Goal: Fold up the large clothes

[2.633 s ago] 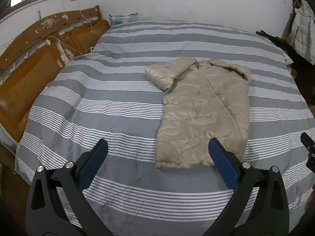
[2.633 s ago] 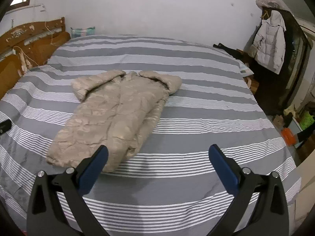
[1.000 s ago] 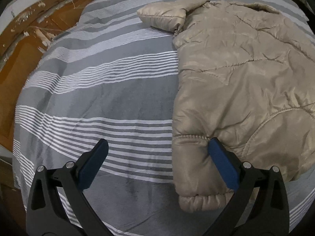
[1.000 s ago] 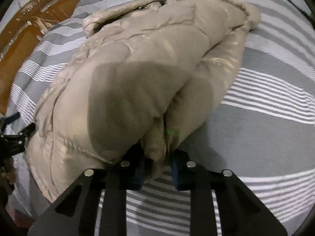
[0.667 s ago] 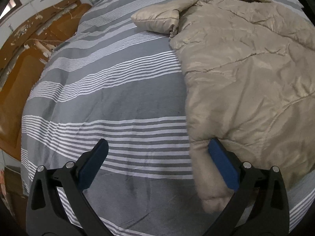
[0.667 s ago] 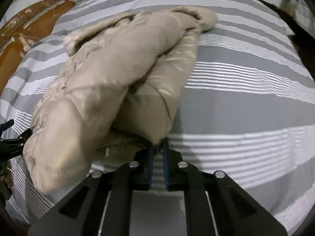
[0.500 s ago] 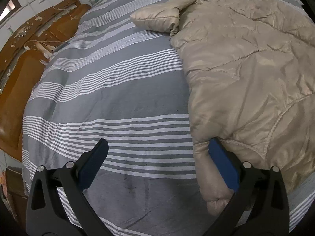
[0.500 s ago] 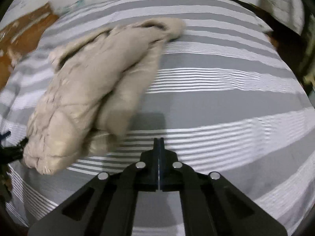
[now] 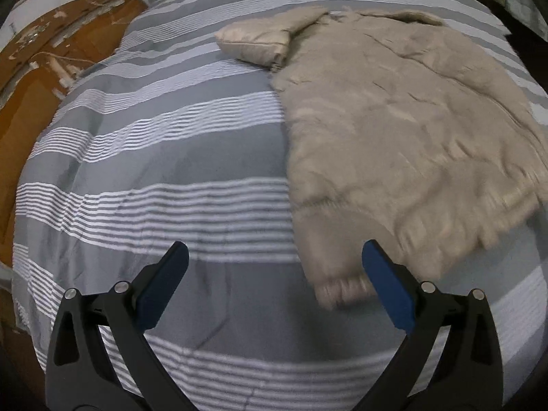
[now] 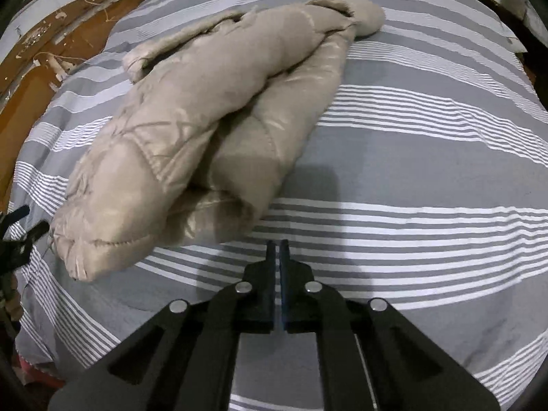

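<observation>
Left tongs (image 9: 274, 281) gape wide and empty above the grey-and-white striped bed cover (image 9: 164, 157), their right pad just beside the hem of the beige quilted puffer coat (image 9: 394, 130) lying lengthwise on the bed. Right tongs (image 10: 276, 250) are pinched together on nothing, just short of the coat's (image 10: 212, 130) bunched hem, with the brown wooden headboard (image 10: 37, 65) far left.

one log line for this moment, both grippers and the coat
left gripper: open, empty, by hem | right gripper: shut, empty | beige quilted puffer coat: lying folded lengthwise on grey-and-white striped bedcover
</observation>
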Motion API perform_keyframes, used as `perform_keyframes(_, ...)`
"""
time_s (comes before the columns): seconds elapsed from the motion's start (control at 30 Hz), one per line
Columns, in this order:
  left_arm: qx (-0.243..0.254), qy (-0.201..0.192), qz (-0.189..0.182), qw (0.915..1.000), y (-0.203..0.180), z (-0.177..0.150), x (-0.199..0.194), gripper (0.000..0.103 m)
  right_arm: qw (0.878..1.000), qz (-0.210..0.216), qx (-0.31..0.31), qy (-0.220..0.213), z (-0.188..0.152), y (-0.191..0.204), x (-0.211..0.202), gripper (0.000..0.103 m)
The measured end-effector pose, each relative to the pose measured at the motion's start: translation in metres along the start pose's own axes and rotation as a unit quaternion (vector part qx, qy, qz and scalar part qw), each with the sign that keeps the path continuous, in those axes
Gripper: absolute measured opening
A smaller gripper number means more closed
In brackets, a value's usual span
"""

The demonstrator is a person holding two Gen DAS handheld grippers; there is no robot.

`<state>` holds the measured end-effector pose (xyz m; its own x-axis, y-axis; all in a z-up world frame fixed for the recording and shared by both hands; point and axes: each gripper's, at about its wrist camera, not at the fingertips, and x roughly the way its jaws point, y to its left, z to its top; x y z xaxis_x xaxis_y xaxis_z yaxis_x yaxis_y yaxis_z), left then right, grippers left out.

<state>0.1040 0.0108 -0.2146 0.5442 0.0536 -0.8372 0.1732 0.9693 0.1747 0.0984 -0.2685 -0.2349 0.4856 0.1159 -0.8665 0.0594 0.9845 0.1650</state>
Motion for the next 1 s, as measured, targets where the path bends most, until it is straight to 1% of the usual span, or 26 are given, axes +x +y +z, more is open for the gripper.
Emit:
perform_keyframes(0.03,0.006,0.0,-0.005,1.0,-0.001,-0.006,-0.001,0.1,1.0,0.001,-0.001,0.0,0.0,0.0,0.001,0.006)
perform_keyframes(0.07,0.012,0.003,-0.012,0.9999,-0.002,-0.012,-0.001,0.1,1.0,-0.002,-0.002,0.0,0.001,0.001,0.002,0.013)
perform_keyframes(0.1,0.013,0.009,-0.018,0.9997,-0.003,-0.017,0.0,0.1,1.0,-0.005,-0.003,-0.001,-0.002,0.001,0.0,0.032)
perform_keyframes(0.13,0.013,0.011,-0.023,0.9996,-0.001,-0.023,-0.002,0.1,1.0,-0.009,-0.003,-0.007,-0.003,0.001,-0.002,0.049)
perform_keyframes(0.2,0.015,0.014,-0.03,0.9993,-0.002,-0.03,-0.001,0.1,1.0,-0.009,-0.004,-0.018,-0.006,0.001,-0.009,0.049)
perform_keyframes(0.27,0.032,0.016,-0.033,0.9988,-0.005,-0.034,-0.001,0.1,1.0,-0.008,-0.005,-0.02,-0.008,0.002,-0.012,0.049)
perform_keyframes(0.3,0.049,0.017,-0.033,0.9981,-0.011,-0.039,-0.002,0.1,1.0,-0.009,-0.007,-0.018,-0.007,0.003,-0.011,0.049)
perform_keyframes(0.33,0.06,0.014,-0.029,0.9977,-0.014,-0.042,-0.003,0.1,1.0,-0.011,-0.01,-0.017,-0.007,0.005,-0.01,0.049)
perform_keyframes(0.4,0.072,0.007,-0.006,0.9974,-0.02,-0.047,-0.004,0.1,1.0,-0.011,-0.014,-0.021,-0.006,0.007,-0.01,0.049)
perform_keyframes(0.5,0.048,0.001,0.006,0.9988,-0.018,-0.041,0.003,0.1,0.999,-0.021,-0.015,-0.023,-0.003,0.008,-0.006,0.049)
perform_keyframes(0.63,0.011,-0.007,0.01,0.9999,-0.011,-0.018,0.009,0.099,0.999,-0.026,-0.014,-0.028,0.007,0.009,0.001,0.049)
perform_keyframes(0.73,-0.009,-0.016,0.014,0.9997,-0.004,0.0,0.008,0.092,0.999,-0.026,-0.012,-0.034,0.015,0.012,0.004,0.049)
perform_keyframes(0.8,-0.049,-0.014,0.006,0.9987,0.012,0.007,0.005,0.09,0.999,-0.023,-0.009,-0.034,0.019,0.014,0.009,0.049)
perform_keyframes(0.83,-0.063,-0.01,0.011,0.9979,0.018,0.012,0.009,0.088,0.999,-0.023,-0.008,-0.034,0.021,0.015,0.014,0.049)
perform_keyframes(0.87,-0.075,-0.007,0.018,0.997,0.025,0.014,0.009,0.08,0.999,-0.024,-0.007,-0.035,0.022,0.016,0.018,0.049)
perform_keyframes(0.9,-0.083,-0.002,0.026,0.9962,0.028,0.02,0.014,0.078,0.999,-0.025,-0.001,-0.034,0.022,0.017,0.023,0.049)
perform_keyframes(0.97,-0.077,0.001,0.053,0.9956,0.026,0.027,0.021,0.069,0.999,-0.026,0.01,-0.04,0.024,0.02,0.029,0.049)
perform_keyframes(1.0,-0.07,-0.002,0.064,0.9955,0.026,0.023,0.015,0.065,0.998,-0.032,0.007,-0.045,0.025,0.024,0.031,0.043)
